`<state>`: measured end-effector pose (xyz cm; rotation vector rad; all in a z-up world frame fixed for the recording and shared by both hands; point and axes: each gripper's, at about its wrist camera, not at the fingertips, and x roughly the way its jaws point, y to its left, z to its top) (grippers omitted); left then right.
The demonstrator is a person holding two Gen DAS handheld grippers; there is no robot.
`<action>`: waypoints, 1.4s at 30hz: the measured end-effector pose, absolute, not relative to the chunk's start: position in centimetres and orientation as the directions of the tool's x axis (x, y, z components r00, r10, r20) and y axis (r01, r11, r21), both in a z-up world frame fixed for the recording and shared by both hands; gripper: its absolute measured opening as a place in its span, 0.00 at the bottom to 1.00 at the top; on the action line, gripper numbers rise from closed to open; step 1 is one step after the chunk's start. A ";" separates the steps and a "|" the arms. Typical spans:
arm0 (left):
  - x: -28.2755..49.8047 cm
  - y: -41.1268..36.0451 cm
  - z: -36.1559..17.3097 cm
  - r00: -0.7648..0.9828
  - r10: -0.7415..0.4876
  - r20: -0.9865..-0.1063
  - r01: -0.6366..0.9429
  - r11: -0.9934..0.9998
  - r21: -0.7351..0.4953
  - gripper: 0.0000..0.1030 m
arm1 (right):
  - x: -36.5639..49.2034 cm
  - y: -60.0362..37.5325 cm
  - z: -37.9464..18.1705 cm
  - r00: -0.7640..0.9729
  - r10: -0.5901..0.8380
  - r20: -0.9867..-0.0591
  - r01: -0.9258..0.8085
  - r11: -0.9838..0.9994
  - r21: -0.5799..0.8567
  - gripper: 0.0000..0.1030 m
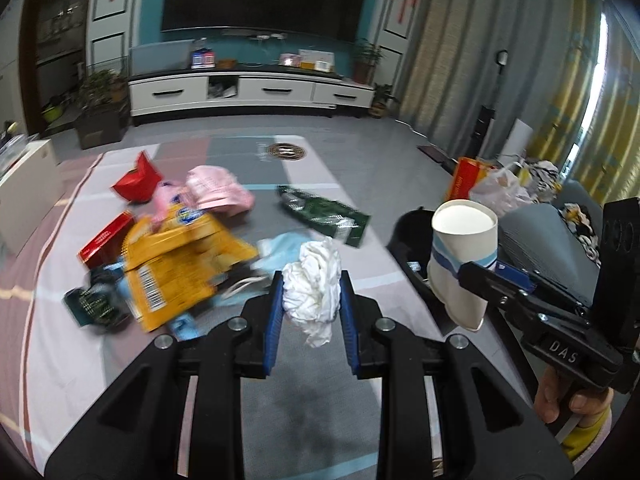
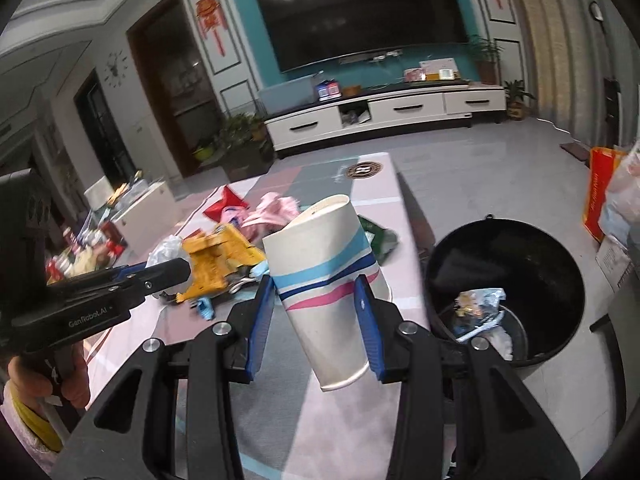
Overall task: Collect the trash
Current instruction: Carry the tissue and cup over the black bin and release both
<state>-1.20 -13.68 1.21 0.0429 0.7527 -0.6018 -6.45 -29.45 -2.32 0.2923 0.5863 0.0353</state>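
Note:
My left gripper [image 1: 311, 280] is shut on a crumpled white tissue [image 1: 314, 286] and holds it above the table. My right gripper [image 2: 316, 292] is shut on a striped paper cup [image 2: 324, 280], tilted, above the table's right edge; the cup also shows in the left wrist view [image 1: 460, 256]. A black trash bin [image 2: 532, 280] with some trash inside stands on the floor right of the table. Loose trash lies on the table: a yellow wrapper [image 1: 176, 264], a pink wrapper [image 1: 216, 190], a green wrapper [image 1: 324, 214], a red carton [image 1: 138, 182].
The low table [image 1: 304, 168] has a pink and grey cover. A white TV cabinet [image 1: 248, 92] stands across the floor. A red bag and plastic bags [image 1: 492, 184] sit at the right near a grey sofa [image 1: 540, 240].

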 end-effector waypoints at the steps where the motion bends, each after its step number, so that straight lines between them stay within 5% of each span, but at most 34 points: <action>1: -1.2 -14.4 1.2 0.565 -0.502 -0.654 0.536 0.826 -0.171 0.26 | -6.6 -29.9 -2.4 0.835 0.106 -0.539 0.061 0.957 0.283 0.40; 22: 1.3 -32.4 -0.6 0.400 -0.592 -0.699 0.730 0.667 -0.147 0.27 | -8.2 -40.8 -5.4 0.829 -0.110 -0.548 0.330 0.887 0.322 0.40; 34: 2.8 -38.9 -5.1 0.325 -0.539 -0.777 0.767 0.631 -0.116 0.30 | -7.7 -44.2 -7.9 0.795 -0.153 -0.587 0.408 0.850 0.332 0.41; 42: 3.1 -39.1 -5.8 0.322 -0.537 -0.780 0.770 0.628 -0.114 0.50 | -7.5 -45.0 -8.7 0.774 -0.163 -0.612 0.436 0.838 0.328 0.42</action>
